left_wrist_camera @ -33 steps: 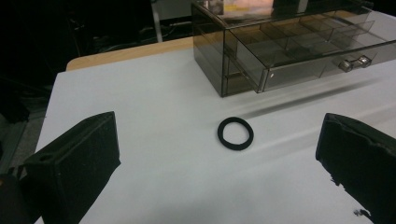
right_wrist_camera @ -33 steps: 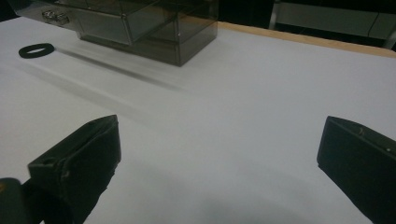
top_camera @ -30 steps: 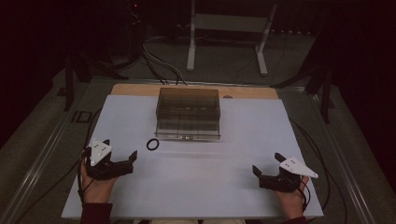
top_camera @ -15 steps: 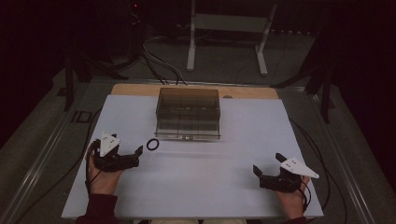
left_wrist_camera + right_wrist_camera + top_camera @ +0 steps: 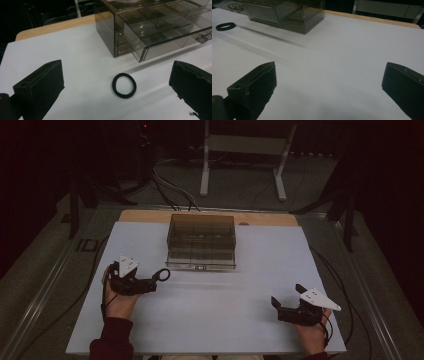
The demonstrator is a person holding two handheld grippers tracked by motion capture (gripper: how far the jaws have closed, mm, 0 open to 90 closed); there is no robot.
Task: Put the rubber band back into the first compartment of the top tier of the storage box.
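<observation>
- Your left gripper (image 5: 156, 281) has its jaws spread wide, and the small black rubber ring (image 5: 124, 85) lies flat on the white table surface (image 5: 215, 320) between them, not touched.
- The ring lies just in front of the smoky transparent plastic drawer box (image 5: 202, 241), near its left corner.
- Your right gripper (image 5: 278, 306) is well apart at the near right, jaws spread, holding nothing.
</observation>
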